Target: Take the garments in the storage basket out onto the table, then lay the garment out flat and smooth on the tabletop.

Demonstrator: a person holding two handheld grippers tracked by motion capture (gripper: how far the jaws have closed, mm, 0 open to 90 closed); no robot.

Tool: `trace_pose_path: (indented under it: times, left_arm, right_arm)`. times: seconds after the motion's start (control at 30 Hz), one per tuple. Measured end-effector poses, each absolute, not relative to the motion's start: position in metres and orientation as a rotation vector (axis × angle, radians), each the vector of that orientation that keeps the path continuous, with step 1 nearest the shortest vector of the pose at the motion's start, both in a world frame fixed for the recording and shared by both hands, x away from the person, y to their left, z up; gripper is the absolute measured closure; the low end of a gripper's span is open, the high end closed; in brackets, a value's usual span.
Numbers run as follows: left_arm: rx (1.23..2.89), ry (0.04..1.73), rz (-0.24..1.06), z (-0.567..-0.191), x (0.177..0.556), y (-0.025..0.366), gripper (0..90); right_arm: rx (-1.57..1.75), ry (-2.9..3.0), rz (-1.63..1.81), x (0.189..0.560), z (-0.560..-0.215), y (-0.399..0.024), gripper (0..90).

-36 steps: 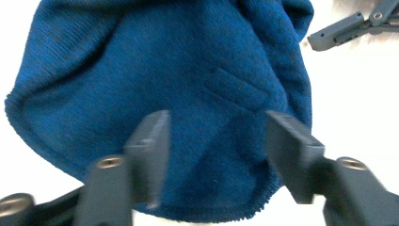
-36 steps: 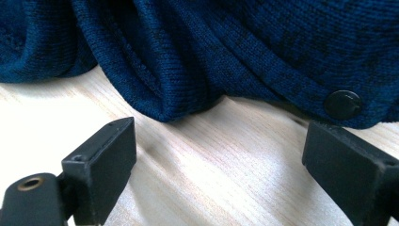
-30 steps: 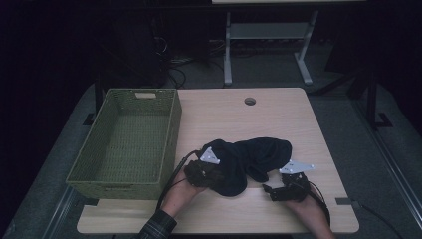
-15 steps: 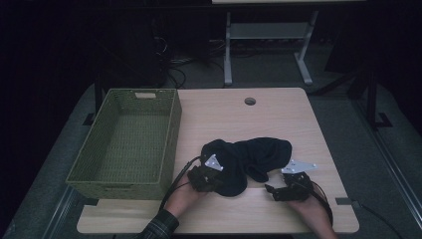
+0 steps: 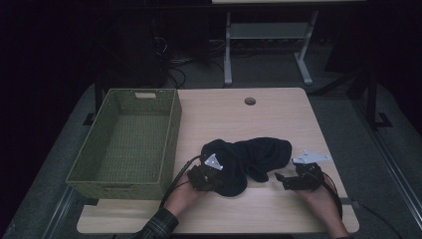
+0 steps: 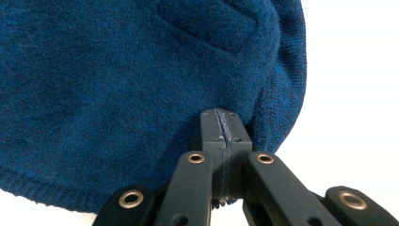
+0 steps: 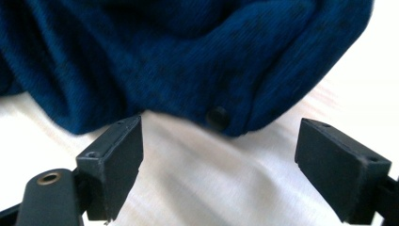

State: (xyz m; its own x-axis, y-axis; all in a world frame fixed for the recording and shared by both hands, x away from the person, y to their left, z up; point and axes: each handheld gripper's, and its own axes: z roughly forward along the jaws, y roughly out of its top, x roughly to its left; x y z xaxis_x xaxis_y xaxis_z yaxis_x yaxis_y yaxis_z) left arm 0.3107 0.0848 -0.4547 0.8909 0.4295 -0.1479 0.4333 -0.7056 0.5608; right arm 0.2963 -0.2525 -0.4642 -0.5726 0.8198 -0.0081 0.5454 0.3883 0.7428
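Observation:
A dark blue knit garment (image 5: 254, 154) lies bunched on the near half of the wooden table (image 5: 239, 114). My left gripper (image 5: 218, 180) is at its near left edge. In the left gripper view the jaws (image 6: 221, 132) are shut on a fold of the garment (image 6: 117, 84). My right gripper (image 5: 279, 179) is just off the garment's near right end, open. Its jaws have just been closing a little, with bare table between the tips (image 7: 219, 155). The garment's hem (image 7: 188, 61) and a dark button (image 7: 217, 117) lie just beyond the right gripper.
A green woven basket (image 5: 174, 124), with nothing in it, stands on the left of the table, close to the left hand. A cable hole (image 5: 250, 101) is at the table's far middle. Dark floor and a desk frame (image 5: 268, 35) lie beyond.
The left gripper has pushed slightly in against the garment's near left edge. The right hand has shifted a little right and away from the table's near edge. The garment has barely moved.

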Motion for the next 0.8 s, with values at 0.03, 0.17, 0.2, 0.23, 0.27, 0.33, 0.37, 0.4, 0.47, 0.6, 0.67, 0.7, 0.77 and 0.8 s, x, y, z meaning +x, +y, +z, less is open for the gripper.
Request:
trace_pose_path:
  times: [0.03,0.17,0.2,0.23,0.27,0.33,0.37,0.4,0.47,0.6,0.67,0.7,0.77,0.8]
  left_arm:
    - [2.451,0.616,-0.008,-0.454,0.311,0.085,89.9]
    - [2.435,0.634,-0.020,-0.455,0.311,0.085,89.9]
    - [2.434,0.636,-0.022,-0.455,0.311,0.085,89.9]
    - [2.434,0.640,-0.024,-0.455,0.311,0.085,89.9]
    - [2.433,0.640,-0.022,-0.455,0.311,0.085,89.9]
    - [2.428,0.645,-0.020,-0.455,0.311,0.085,89.9]
    - [2.423,0.649,-0.020,-0.456,0.310,0.085,89.9]
    - [2.427,0.646,-0.020,-0.455,0.310,0.085,89.9]
    - [2.432,0.642,-0.020,-0.455,0.311,0.085,89.9]
    - [2.433,0.642,-0.021,-0.455,0.311,0.085,89.9]
    - [2.432,0.642,-0.023,-0.455,0.311,0.085,89.9]
    - [2.433,0.644,-0.024,-0.455,0.311,0.085,90.0]
    - [2.433,0.642,-0.020,-0.455,0.311,0.085,89.9]
    - [2.432,0.643,-0.019,-0.455,0.311,0.085,90.0]
  right_arm:
    - [1.185,2.274,1.020,0.299,-0.464,-0.254,16.8]
    - [1.182,2.288,1.080,0.309,-0.467,-0.259,22.2]
    - [1.182,2.298,1.086,0.311,-0.467,-0.259,23.7]
    - [1.175,2.305,1.090,0.313,-0.468,-0.259,25.3]
    - [1.174,2.308,1.101,0.314,-0.469,-0.259,28.1]
    - [1.164,2.323,1.117,0.316,-0.470,-0.260,35.1]
    - [1.157,2.318,1.124,0.316,-0.470,-0.259,37.7]
    - [1.151,2.324,1.127,0.315,-0.470,-0.260,41.1]
    - [1.135,2.320,1.133,0.314,-0.468,-0.260,48.7]
    - [1.111,2.305,1.170,0.311,-0.463,-0.262,63.8]
    - [1.105,2.307,1.167,0.311,-0.459,-0.263,70.6]
    - [1.104,2.308,1.169,0.311,-0.457,-0.262,73.2]
    - [1.094,2.298,1.183,0.311,-0.450,-0.262,77.2]
    - [1.093,2.300,1.192,0.312,-0.447,-0.262,77.6]
